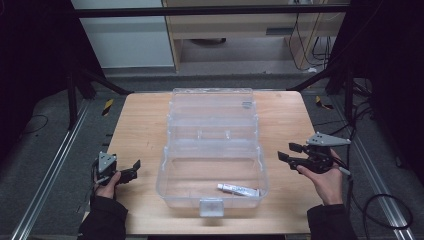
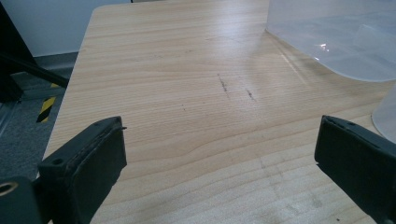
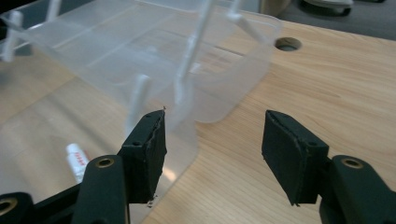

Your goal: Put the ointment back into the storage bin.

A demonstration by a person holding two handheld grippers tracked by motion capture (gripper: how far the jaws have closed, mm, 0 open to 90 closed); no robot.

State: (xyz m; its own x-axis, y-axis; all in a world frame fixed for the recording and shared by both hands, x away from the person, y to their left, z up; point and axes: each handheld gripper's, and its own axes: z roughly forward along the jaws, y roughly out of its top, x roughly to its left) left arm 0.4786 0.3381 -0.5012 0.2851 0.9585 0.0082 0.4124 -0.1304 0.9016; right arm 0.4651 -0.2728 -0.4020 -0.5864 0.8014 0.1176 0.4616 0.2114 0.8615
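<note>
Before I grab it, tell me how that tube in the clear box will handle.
The tube is small and thin, so probably light. It lies flat on the box floor, and its round body may roll if nudged sideways. It looks like a soft squeeze tube, so a hard pinch could dent it; grip gently.

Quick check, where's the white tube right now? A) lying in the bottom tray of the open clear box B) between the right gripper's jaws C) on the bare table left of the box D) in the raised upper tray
A: the white tube lies flat in the bottom tray of the clear box, near its front wall, apart from both grippers.
</note>
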